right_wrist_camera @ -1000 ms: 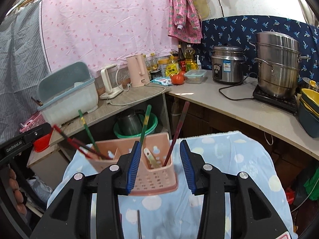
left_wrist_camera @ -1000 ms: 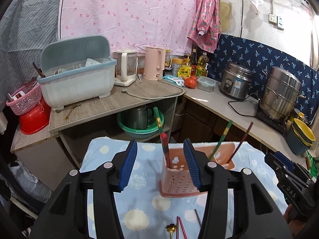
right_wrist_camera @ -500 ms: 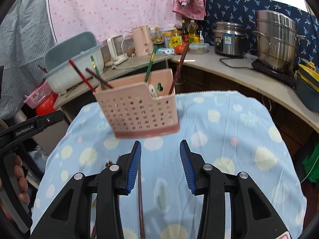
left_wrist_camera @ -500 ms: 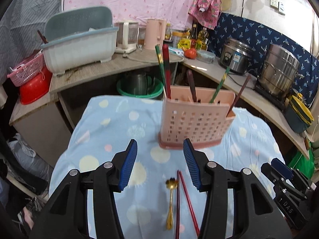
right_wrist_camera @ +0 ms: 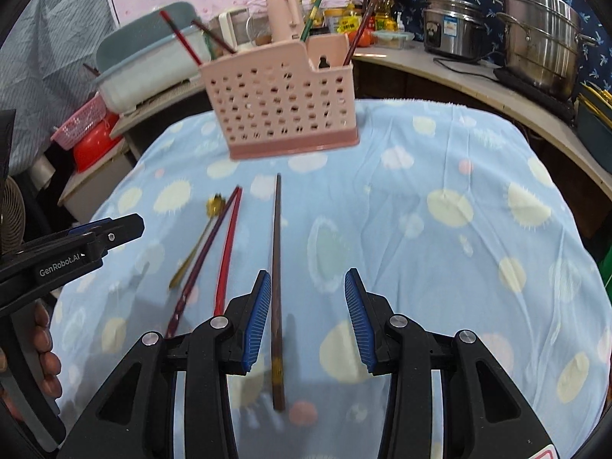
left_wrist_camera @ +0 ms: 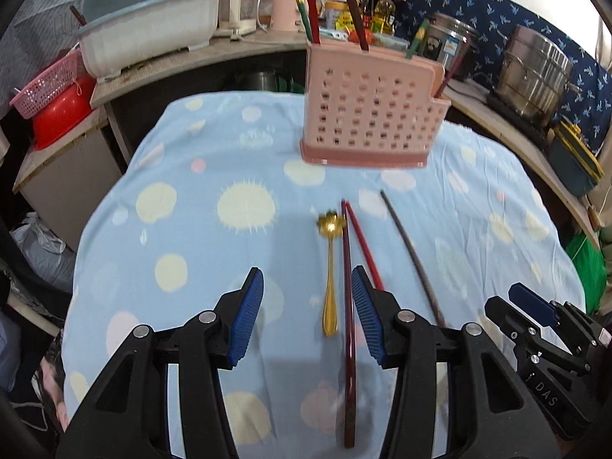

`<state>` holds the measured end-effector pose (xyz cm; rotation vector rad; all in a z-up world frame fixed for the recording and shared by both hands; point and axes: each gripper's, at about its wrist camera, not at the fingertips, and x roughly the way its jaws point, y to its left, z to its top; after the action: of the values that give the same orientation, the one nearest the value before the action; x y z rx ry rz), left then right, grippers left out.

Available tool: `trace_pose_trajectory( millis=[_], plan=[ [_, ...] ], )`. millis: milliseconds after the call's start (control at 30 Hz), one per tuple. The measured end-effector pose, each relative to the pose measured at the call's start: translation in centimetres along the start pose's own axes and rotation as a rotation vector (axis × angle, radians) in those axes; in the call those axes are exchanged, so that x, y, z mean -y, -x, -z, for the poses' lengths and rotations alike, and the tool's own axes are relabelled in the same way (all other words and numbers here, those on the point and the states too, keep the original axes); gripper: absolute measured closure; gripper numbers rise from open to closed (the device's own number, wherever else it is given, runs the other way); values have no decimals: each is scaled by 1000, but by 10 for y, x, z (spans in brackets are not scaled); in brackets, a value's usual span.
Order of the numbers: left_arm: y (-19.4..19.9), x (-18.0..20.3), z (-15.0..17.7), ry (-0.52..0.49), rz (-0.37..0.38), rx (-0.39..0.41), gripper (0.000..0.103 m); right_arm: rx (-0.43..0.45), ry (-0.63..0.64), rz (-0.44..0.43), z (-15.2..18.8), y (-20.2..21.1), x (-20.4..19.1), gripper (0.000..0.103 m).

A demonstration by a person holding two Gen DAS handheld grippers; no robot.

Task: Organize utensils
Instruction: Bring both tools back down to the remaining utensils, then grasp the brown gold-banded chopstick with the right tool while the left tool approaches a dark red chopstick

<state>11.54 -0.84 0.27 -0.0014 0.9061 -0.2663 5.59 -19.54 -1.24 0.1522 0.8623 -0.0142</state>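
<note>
L gripper (left_wrist_camera: pixel 308 315) hangs over the blue dotted cloth (left_wrist_camera: pixel 191 229), jaws apart, nothing pinched. Between its blue pads, near the right-hand one, runs a dark red chopstick (left_wrist_camera: pixel 348 306), flat on the cloth and reaching fwd past the tips. Just left of that stick, also in the gap, lies a gold spoon (left_wrist_camera: pixel 329 267), bowl end away from the gripper. A brighter red chopstick (left_wrist_camera: pixel 361 241) slants off just beyond the right pad; its far tip meets the dark red one's. Further right, apart from both, a dark brown chopstick (left_wrist_camera: pixel 411 252) lies on the cloth.

R gripper (right_wrist_camera: pixel 307 315) also sits w/ jaws apart, gripping nothing. The same brown chopstick (right_wrist_camera: pixel 276 267) lies in its gap, close to the left pad, pointing straight ahead. Whether pad and stick touch: can't tell. Left of the R gripper are the bright red stick (right_wrist_camera: pixel 227 248), the dark red stick (right_wrist_camera: pixel 199 264) and the spoon (right_wrist_camera: pixel 199 241), in that order outward.

Ahead of both grippers, well beyond the loose utensils, a pink perforated caddy (left_wrist_camera: pixel 369 114) stands upright on the cloth w/ several chopsticks (left_wrist_camera: pixel 310 4) already standing in it. A person's fingers (right_wrist_camera: pixel 46 348) show at the left edge of the R view, on the L gripper's handle.
</note>
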Motion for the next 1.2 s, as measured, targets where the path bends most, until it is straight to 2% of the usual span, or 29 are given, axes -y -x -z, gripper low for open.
trace_pose_trajectory(
  millis=[433,533,700,1100,1200],
  plan=[
    [-6,11,60,-46,16,-92,58,-75,28,-11,41,-7,-11,66],
    [-6,14,69,-49,27,-106,58,-89,36,-12,48,-10,-13,69],
    [-6,16,77,-56,28,-120,58,-105,38,-16,52,-13,-14,76],
    [-6,20,89,-79,28,-131,58,-103,50,-8,54,-15,-16,79],
    [-5,20,90,-83,26,-128,63,-102,48,-6,53,-16,-16,83]
  ],
)
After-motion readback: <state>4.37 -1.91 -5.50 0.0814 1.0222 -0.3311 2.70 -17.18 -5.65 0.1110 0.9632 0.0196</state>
